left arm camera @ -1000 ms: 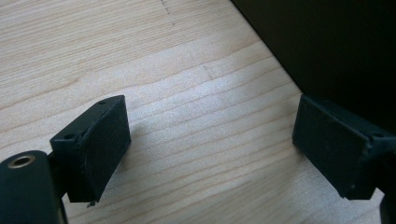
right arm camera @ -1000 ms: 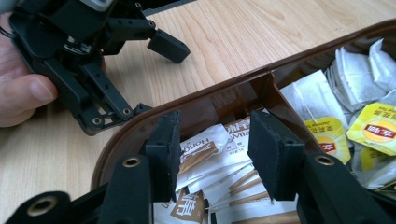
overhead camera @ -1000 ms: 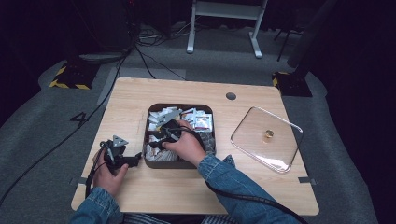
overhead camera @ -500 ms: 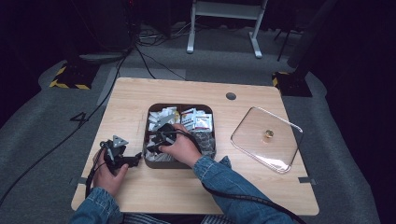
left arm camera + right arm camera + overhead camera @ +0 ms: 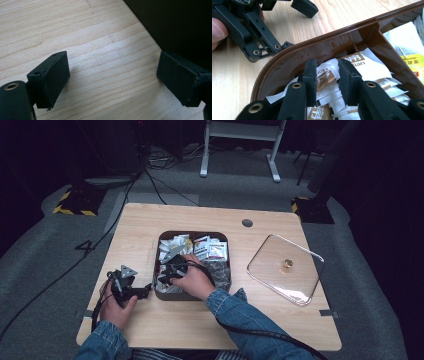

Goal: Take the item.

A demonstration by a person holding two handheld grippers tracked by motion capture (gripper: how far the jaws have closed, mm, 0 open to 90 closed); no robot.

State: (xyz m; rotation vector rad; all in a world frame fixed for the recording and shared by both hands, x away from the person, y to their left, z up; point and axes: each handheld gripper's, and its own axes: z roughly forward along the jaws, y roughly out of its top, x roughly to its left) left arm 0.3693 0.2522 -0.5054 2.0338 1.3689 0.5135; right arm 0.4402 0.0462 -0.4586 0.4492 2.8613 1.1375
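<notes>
Left gripper [image 5: 144, 291] rests on the table [image 5: 150, 225] just left of the brown tray [image 5: 192, 234], jaws spread wide with only bare wood between them. Right gripper [image 5: 327, 75] sits down in the tray's near-left compartment, jaws just been closing, now narrow around a white sachet [image 5: 329, 75]; whether the pads already press it cannot be told. Glass lid [image 5: 286, 268] lies flat well to the right.

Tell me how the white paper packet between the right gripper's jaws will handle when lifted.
The white paper packet looks thin and flat, so probably light and floppy. Lying loose on other sachets in the brown plastic tray, it may slide or drag neighbours. The right gripper jaws have just been closing around it.
</notes>
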